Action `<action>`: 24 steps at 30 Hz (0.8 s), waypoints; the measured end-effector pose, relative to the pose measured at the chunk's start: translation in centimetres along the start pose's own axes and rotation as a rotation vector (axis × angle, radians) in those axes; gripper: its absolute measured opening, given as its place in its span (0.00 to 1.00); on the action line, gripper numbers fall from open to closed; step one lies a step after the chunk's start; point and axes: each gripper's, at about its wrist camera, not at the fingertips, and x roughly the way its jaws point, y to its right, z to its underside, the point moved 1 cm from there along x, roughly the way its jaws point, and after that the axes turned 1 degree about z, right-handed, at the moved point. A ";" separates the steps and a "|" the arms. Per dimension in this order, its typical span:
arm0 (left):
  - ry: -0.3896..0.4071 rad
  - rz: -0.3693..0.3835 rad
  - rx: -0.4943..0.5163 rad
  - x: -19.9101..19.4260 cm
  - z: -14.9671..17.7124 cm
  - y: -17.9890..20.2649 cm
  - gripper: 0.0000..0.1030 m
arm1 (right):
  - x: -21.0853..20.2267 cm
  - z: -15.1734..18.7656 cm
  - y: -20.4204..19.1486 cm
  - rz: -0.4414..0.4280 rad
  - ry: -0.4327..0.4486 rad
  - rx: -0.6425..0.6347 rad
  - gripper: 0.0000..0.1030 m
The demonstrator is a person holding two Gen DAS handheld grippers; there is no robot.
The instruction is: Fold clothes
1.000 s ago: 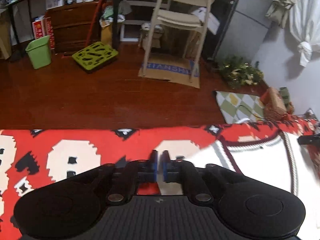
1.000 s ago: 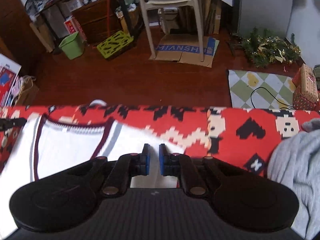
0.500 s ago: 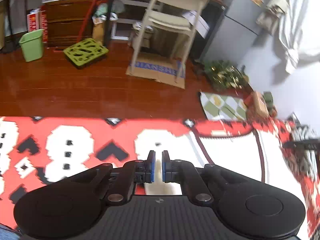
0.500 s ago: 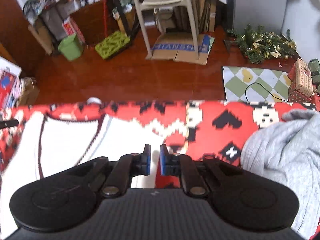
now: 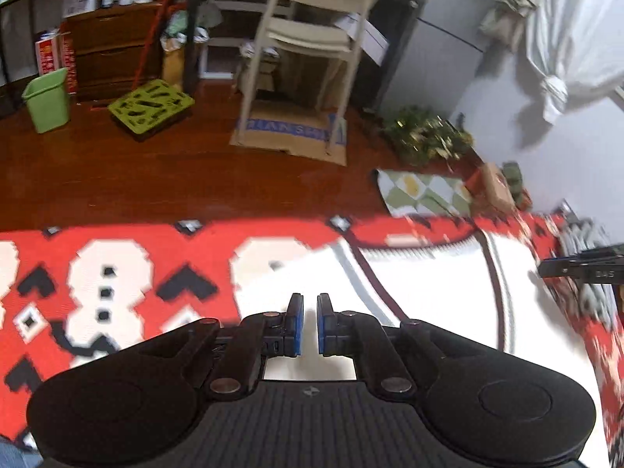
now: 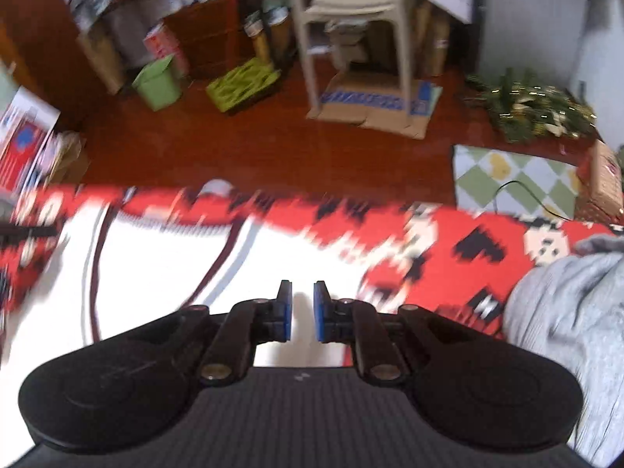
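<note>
We see a red patterned blanket [image 5: 128, 273] filling the lower half of both views, with white and black pixel-like figures on it. On it lies a white garment [image 5: 429, 296] with dark and grey stripes along its neckline, spread flat; in the left wrist view it takes the centre and lower right of the frame, and in the right wrist view it takes the lower left [image 6: 156, 265]. A grey garment [image 6: 565, 331] is heaped at the right edge of the right wrist view, on the blanket beside the white one.

Beyond the blanket, a dark red wooden floor [image 5: 195, 171] crosses the middle of each frame. A pale chair [image 5: 308, 39] stands at upper centre on flattened cardboard [image 5: 292, 132]. A checked mat [image 5: 421, 191] sits right of centre, with green tinsel [image 5: 425, 136] above it. A green bin [image 5: 46, 101] and a lime-green tray [image 5: 150, 105] are at upper left.

Our left gripper [image 5: 308, 323] sits low at bottom centre over the white garment; its blue-padded fingers are narrow, with a slim gap, and we cannot tell whether cloth is pinched between them. Our right gripper [image 6: 302, 312] is likewise over the white cloth, its fingers narrow with a slightly wider gap, and nothing visibly held.
</note>
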 end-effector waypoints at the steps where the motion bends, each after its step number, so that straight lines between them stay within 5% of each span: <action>1: -0.013 -0.003 0.015 0.4 0.3 0.4 0.07 | 0.1 0.5 -0.5 -0.003 -0.020 -0.015 0.11; 5: 0.000 -0.052 0.072 1.9 0.4 1.1 0.06 | 1.6 0.3 -0.9 0.020 -0.021 0.010 0.07; 16: 0.024 -0.111 0.023 4.0 -2.8 1.3 0.06 | 4.7 -3.8 -0.8 0.089 0.026 0.064 0.05; 24: 0.068 -0.006 0.028 -1.4 -0.2 3.4 0.07 | 0.2 -1.7 -1.2 -0.003 0.093 0.059 0.13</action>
